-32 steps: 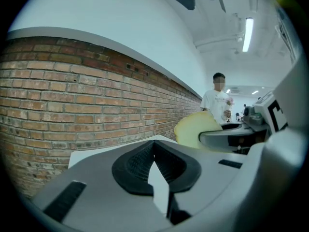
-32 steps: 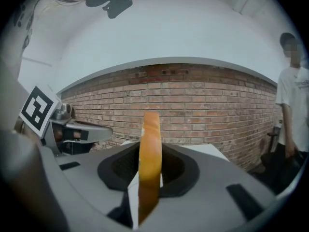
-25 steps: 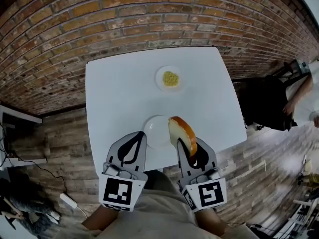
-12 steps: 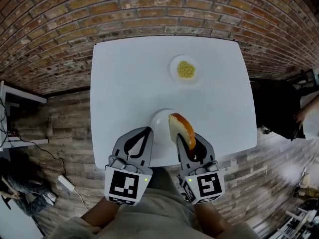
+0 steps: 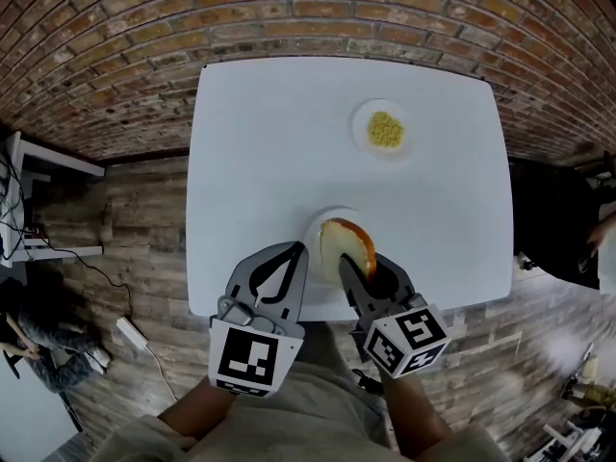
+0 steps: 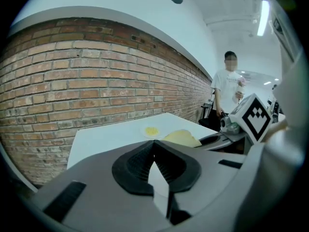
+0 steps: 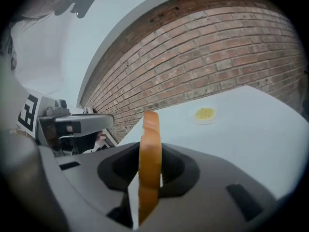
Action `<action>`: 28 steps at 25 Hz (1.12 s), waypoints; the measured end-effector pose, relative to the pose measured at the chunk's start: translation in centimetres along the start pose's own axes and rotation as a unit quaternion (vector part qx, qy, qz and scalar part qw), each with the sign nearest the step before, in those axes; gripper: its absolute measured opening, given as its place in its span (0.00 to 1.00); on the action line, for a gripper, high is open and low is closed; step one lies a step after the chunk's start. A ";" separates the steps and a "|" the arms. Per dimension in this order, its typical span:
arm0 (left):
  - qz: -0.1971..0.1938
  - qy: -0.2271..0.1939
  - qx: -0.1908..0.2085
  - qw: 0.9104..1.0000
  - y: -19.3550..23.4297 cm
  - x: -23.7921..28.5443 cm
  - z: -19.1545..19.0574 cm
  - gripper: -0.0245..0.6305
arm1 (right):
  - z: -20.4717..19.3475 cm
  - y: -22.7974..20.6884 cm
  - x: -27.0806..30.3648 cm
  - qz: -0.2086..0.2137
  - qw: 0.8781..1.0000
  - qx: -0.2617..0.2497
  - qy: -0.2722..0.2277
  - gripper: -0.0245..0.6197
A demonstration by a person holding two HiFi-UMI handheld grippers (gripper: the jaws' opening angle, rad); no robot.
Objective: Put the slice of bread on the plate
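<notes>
Near the front edge of the desk [image 5: 250, 162], the left claw [image 5: 292, 255] is pressed together with nothing in it. Just to its right, the right claw [image 5: 361, 269] pinches the slice of bread [image 5: 345, 245], which stands on its edge over the small white plate [image 5: 316, 231]; I cannot tell if they touch. Farther back on the right sits another small plate [image 5: 364, 123] with yellow bits [image 5: 386, 129] on it.

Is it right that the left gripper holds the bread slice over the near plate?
No. The right gripper holds the bread slice over the near plate, as the right gripper view shows; the left gripper is shut and empty.
</notes>
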State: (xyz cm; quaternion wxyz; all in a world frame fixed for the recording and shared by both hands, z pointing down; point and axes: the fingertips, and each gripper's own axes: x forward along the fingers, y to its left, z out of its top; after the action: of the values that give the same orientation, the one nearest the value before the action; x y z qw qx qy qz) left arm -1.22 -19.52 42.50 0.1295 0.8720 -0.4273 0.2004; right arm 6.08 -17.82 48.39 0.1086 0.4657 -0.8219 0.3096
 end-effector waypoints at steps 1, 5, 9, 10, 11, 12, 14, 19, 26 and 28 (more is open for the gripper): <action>0.002 0.001 -0.001 1.000 0.0 0.0 -0.1 0.05 | -0.3 -0.1 0.3 0.009 1.000 0.012 0.006 0.19; 0.008 0.003 -0.003 1.000 0.2 -0.1 -0.2 0.05 | -1.2 -0.2 1.3 0.038 0.998 0.053 0.022 0.19; 0.015 0.006 -0.006 1.000 0.6 -0.1 -0.5 0.05 | -1.6 -0.5 2.0 0.055 0.995 0.073 0.034 0.19; 0.017 0.007 -0.007 1.000 0.7 -0.2 -0.6 0.05 | -1.7 -0.5 2.2 0.061 0.994 0.081 0.037 0.19; 0.018 0.008 -0.007 1.000 0.8 -0.2 -0.6 0.05 | -1.8 -0.5 2.4 0.066 0.993 0.088 0.041 0.19; 0.019 0.008 -0.006 1.000 0.9 -0.2 -0.6 0.05 | -1.9 -0.6 2.5 0.069 0.992 0.094 0.045 0.19; 0.020 0.008 -0.007 1.000 1.1 -0.2 -0.5 0.05 | -2.0 -0.7 2.8 0.074 0.990 0.104 0.051 0.19; 0.022 0.010 -0.007 1.000 1.6 0.2 -0.6 0.05 | -2.6 -1.4 3.6 0.087 0.983 0.151 0.065 0.19; 0.023 0.012 -0.012 1.000 2.1 0.1 -0.5 0.05 | -3.9 -2.5 4.2 0.088 0.973 0.198 0.077 0.20; 0.024 0.013 -0.012 1.000 2.3 0.1 -0.5 0.05 | -4.0 -2.9 4.4 0.078 0.976 0.185 0.083 0.20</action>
State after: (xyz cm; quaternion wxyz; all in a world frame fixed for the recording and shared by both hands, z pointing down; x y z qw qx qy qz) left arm -3.11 -20.76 43.17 0.1409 0.8574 -0.4487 0.2091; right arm 5.70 -19.52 54.76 0.0635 0.3847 -0.7723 0.5016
